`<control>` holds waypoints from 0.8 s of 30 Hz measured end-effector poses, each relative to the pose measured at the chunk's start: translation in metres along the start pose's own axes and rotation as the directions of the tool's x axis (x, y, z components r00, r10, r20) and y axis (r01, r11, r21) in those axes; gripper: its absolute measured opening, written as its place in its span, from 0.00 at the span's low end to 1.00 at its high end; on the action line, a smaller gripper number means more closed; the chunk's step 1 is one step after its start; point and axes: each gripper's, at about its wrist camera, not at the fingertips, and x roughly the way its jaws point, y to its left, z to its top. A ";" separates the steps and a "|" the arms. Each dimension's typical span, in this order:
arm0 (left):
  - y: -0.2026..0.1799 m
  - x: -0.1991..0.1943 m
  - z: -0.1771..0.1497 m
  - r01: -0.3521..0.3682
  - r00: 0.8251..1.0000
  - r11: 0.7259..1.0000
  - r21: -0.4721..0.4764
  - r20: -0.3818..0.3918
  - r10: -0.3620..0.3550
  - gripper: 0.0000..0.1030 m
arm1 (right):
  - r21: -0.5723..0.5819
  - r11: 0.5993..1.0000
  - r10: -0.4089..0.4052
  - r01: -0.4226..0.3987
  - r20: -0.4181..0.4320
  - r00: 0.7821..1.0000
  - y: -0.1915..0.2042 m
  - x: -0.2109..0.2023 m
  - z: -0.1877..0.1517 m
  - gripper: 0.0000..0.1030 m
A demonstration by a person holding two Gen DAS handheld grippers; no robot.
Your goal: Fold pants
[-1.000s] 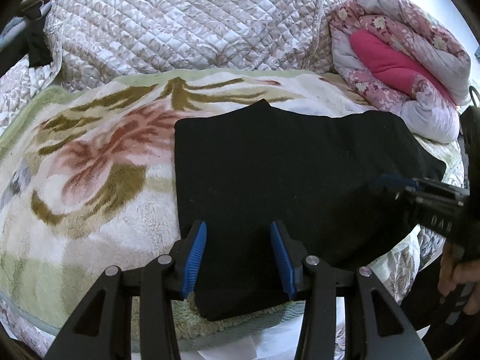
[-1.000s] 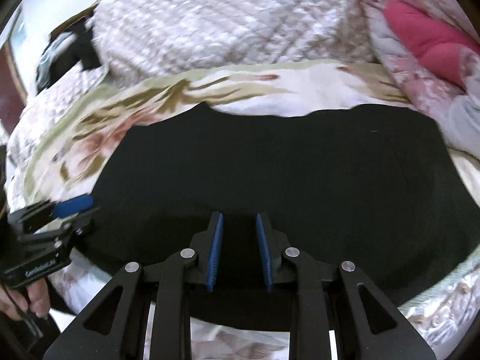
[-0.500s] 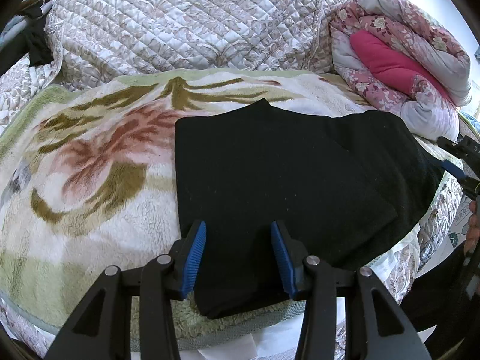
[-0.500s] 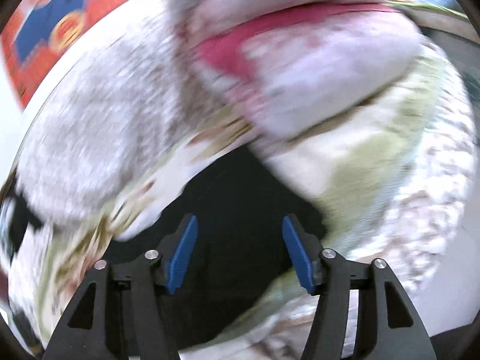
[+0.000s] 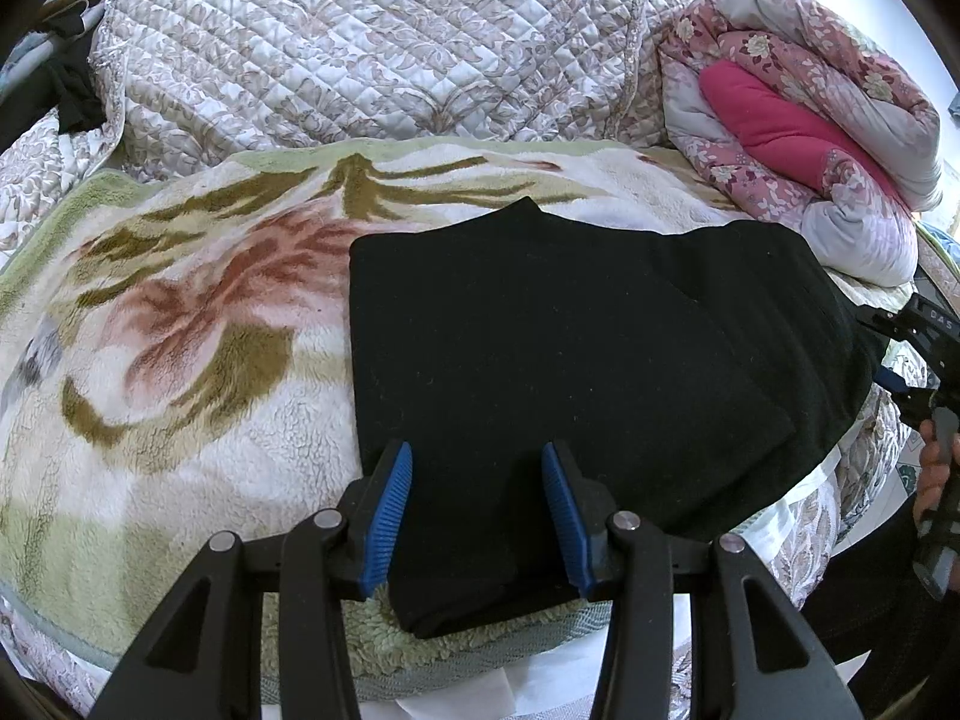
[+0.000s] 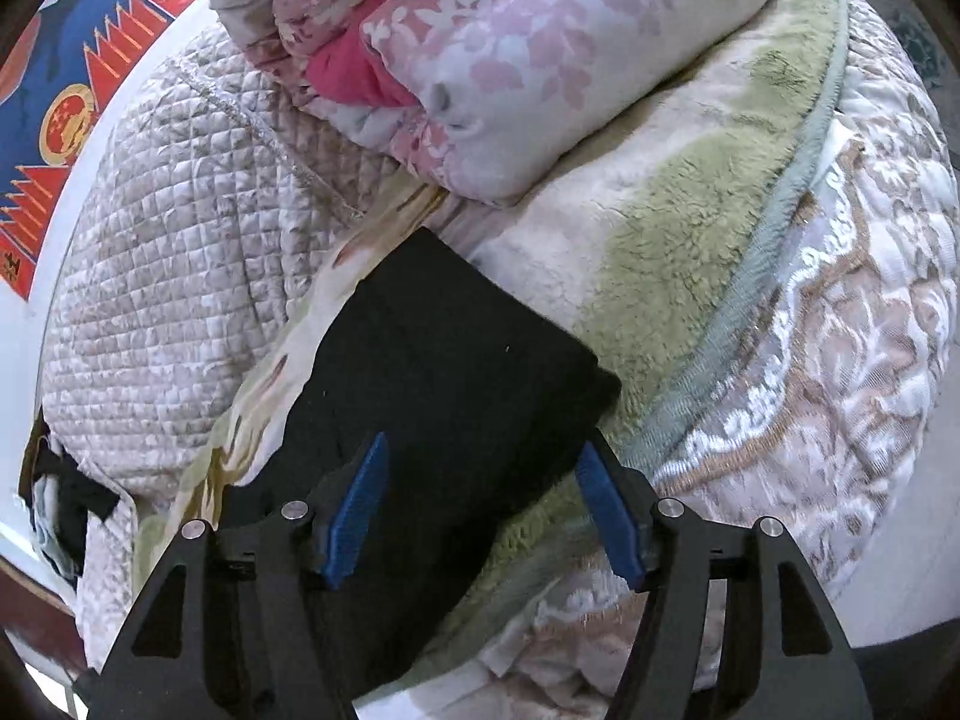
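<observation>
Floral blanket (image 5: 180, 360); folded pants (image 5: 540, 360) between open left hand-held gripper (image 5: 477, 510) fingers

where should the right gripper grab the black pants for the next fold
Probably the right-hand end of the black pants, at the corner between the open right gripper fingers, coming in from the bed's right edge. That end lies flat and free on the fleece blanket.
</observation>
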 end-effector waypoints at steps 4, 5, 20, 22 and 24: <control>0.000 0.000 0.000 0.000 1.000 1.000 0.001 0.000 0.000 0.47 | 0.021 0.999 0.027 -0.028 0.036 0.999 -0.002 0.004 0.007 0.63; 0.000 0.000 0.000 0.000 1.000 1.000 0.000 0.000 0.000 0.47 | 0.027 0.999 0.041 -0.042 0.038 0.998 -0.001 0.003 0.007 0.63; 0.013 -0.005 0.011 0.013 1.000 0.998 -0.055 0.011 -0.012 0.48 | -0.274 0.943 0.188 -0.191 -0.036 0.982 0.089 -0.008 0.013 0.21; 0.022 -0.007 0.015 0.002 1.000 0.997 -0.081 0.020 0.000 0.48 | -0.333 0.914 0.224 -0.233 -0.064 0.972 0.113 -0.011 0.008 0.21; 0.034 -0.009 0.018 -0.016 0.999 0.994 -0.112 0.028 0.019 0.48 | -0.385 0.880 0.262 -0.279 -0.097 0.960 0.139 -0.013 -0.001 0.21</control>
